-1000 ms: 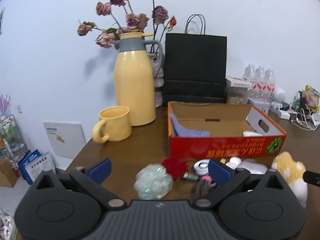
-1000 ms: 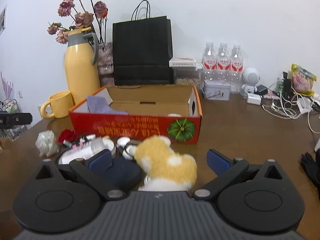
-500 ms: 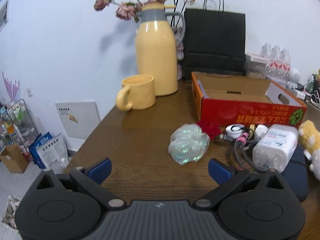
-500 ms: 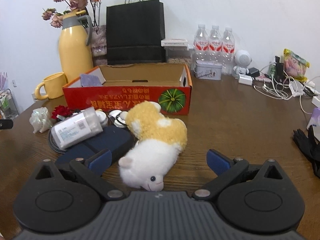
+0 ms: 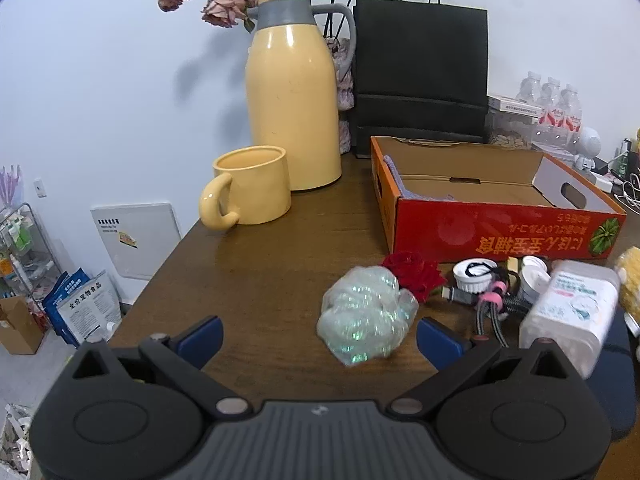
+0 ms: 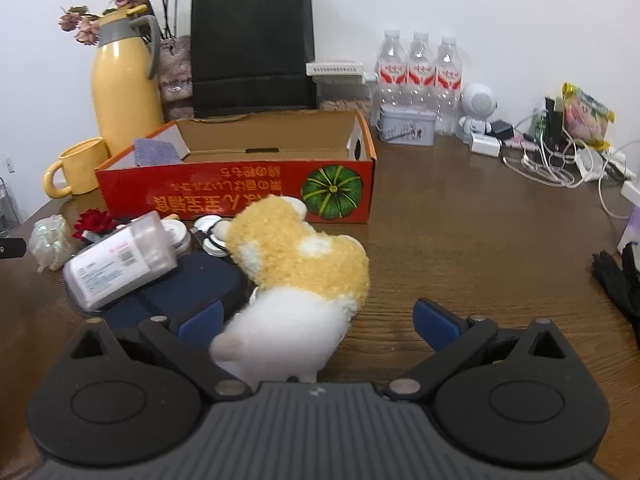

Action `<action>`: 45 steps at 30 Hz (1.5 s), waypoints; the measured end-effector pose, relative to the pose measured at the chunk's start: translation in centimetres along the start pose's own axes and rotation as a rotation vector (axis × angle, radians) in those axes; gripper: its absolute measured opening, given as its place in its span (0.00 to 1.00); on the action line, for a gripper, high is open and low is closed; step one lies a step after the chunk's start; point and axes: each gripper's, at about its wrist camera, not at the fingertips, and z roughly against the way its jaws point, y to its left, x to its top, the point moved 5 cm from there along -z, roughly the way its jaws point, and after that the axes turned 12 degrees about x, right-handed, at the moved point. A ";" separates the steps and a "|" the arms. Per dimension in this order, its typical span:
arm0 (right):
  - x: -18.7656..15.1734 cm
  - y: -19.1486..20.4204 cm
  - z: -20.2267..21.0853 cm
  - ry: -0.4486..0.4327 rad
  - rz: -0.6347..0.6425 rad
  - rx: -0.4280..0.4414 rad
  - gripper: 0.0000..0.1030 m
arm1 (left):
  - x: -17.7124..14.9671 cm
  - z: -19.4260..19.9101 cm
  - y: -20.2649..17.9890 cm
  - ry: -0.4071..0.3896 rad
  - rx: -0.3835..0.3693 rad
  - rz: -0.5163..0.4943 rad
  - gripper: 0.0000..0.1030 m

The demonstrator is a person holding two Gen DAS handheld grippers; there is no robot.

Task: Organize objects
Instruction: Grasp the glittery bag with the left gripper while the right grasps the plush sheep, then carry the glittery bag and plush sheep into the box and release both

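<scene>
A red cardboard box [image 5: 496,228] [image 6: 240,196] stands open on the brown table with a purple cloth [image 6: 156,151] inside. In front of it lie an iridescent mesh ball [image 5: 366,316], a red fabric rose [image 5: 414,272], white jars, a cable bundle [image 5: 494,304] and a white wipes canister [image 6: 120,260] on a dark blue pouch [image 6: 192,292]. My left gripper [image 5: 320,340] is open, with the mesh ball between its fingers near the right one. My right gripper [image 6: 316,324] is open around the white rear of a yellow-and-white plush toy [image 6: 296,276].
A yellow jug [image 5: 294,104] with dried flowers, a yellow mug [image 5: 248,188] and a black paper bag [image 5: 420,76] stand behind the box. Water bottles [image 6: 418,76], a tin, a small white robot figure and tangled chargers [image 6: 552,160] fill the right. The table's left edge [image 5: 168,256] is near.
My left gripper moved forward toward the mesh ball, which is now between the fingers. My right gripper moved forward over the plush toy, whose rear now sits between its fingers.
</scene>
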 end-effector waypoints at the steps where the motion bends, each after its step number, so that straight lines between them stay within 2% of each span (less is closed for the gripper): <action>1: 0.0 -0.2 -0.4 0.005 -0.011 0.003 1.00 | 0.2 -0.5 -0.1 0.004 0.000 0.002 1.00; 12: -0.3 -1.6 -2.5 0.027 -0.090 0.045 1.00 | 1.0 -3.9 -1.4 0.030 -0.002 0.024 1.00; 15: -0.4 -2.1 -2.6 0.026 -0.127 0.062 0.99 | 1.0 -4.3 -1.7 0.032 -0.022 0.027 0.92; 18: -0.6 -2.5 -2.6 0.022 -0.149 0.074 0.90 | 0.8 -4.5 -2.0 0.045 -0.049 0.028 0.75; 19: -0.6 -2.5 -2.6 0.021 -0.155 0.078 0.84 | 0.6 -4.4 -2.0 0.051 -0.067 0.032 0.55; 20: -0.7 -2.6 -2.6 0.019 -0.160 0.082 0.75 | 0.5 -4.4 -2.1 0.057 -0.080 0.038 0.41; 21: -0.7 -2.7 -2.5 0.014 -0.168 0.089 0.70 | 0.5 -4.3 -2.0 0.058 -0.087 0.045 0.41; 22: -0.7 -2.7 -2.4 0.010 -0.175 0.099 0.55 | 0.5 -4.0 -2.0 0.047 -0.088 0.047 0.39; 23: -0.8 -2.8 -2.3 0.005 -0.182 0.108 0.51 | 0.4 -3.8 -2.0 0.038 -0.088 0.045 0.38; 36: -0.2 -3.3 -0.1 -0.084 -0.172 0.101 0.47 | 0.9 -0.4 -1.2 -0.033 -0.087 0.078 0.34; 45: 3.4 -2.7 1.3 -0.162 -0.090 0.102 0.47 | 4.5 3.1 -2.9 -0.136 -0.131 0.079 0.34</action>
